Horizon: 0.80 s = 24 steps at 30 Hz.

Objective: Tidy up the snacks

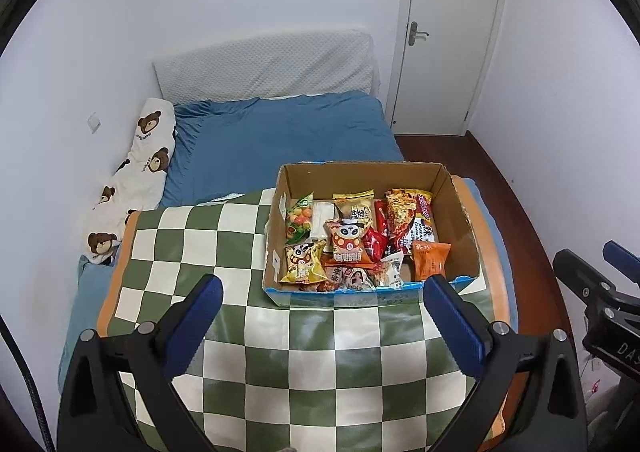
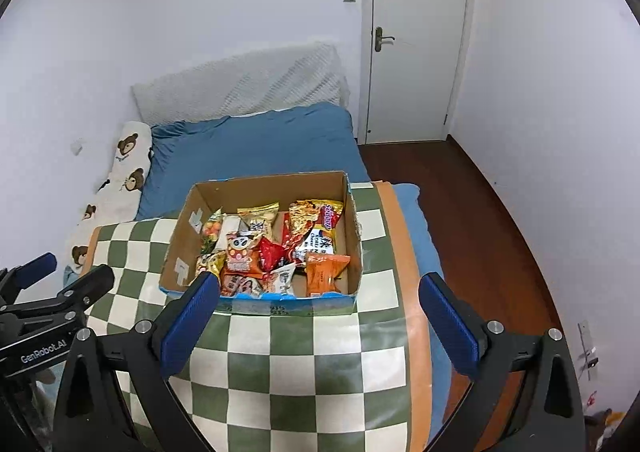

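Observation:
An open cardboard box stands on the far part of a table with a green-and-white checked cloth. Several snack packets lie inside: a panda packet, an orange packet, a noodle packet, a green candy bag. My left gripper hangs open above the cloth, short of the box's near wall, with nothing in it. My right gripper is open and empty too, just short of that wall. Each gripper shows at the edge of the other's view.
Behind the table is a bed with a blue sheet, a bear-print pillow and a white headboard pad. A white door is shut at the back right. Dark wood floor runs to the right.

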Each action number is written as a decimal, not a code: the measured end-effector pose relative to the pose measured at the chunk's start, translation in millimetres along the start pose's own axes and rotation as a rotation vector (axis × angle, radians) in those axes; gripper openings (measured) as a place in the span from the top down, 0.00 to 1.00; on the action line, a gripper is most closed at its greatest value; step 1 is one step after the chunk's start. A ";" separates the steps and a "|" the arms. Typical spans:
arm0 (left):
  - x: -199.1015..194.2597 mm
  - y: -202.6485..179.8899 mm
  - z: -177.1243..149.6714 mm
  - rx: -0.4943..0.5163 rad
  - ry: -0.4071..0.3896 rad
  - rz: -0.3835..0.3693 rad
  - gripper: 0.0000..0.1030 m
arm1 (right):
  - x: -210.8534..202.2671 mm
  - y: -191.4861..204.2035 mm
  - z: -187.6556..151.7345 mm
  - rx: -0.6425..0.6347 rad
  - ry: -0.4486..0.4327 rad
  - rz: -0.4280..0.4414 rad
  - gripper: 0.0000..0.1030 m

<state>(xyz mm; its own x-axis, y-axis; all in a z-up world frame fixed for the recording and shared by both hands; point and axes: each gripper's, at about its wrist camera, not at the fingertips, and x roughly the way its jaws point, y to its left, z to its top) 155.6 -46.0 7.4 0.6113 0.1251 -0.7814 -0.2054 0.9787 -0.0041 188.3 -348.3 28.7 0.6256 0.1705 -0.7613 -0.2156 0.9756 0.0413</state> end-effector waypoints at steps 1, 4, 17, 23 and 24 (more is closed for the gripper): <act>1.6 -0.4 0.9 0.001 0.001 0.002 0.00 | 3.2 -0.5 1.0 0.003 0.003 0.000 0.01; 4.4 -1.6 1.5 0.003 0.008 -0.002 0.00 | 7.8 -1.1 1.4 0.005 0.012 -0.010 0.01; 6.7 -2.7 1.0 0.005 0.018 -0.012 0.00 | 9.1 -5.1 -3.8 0.015 0.025 -0.020 0.01; 6.4 -3.9 0.0 0.008 0.019 -0.020 0.00 | 7.7 -5.7 -4.4 0.014 0.022 -0.020 0.01; 6.2 -4.0 0.1 0.008 0.020 -0.020 0.00 | 7.2 -5.8 -4.6 0.014 0.022 -0.019 0.01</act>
<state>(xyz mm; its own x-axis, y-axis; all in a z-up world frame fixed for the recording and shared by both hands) 160.3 -49.1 2.6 0.5996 0.1017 -0.7938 -0.1868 0.9823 -0.0152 190.6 -353.3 20.1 0.6125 0.1491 -0.7763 -0.1931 0.9805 0.0359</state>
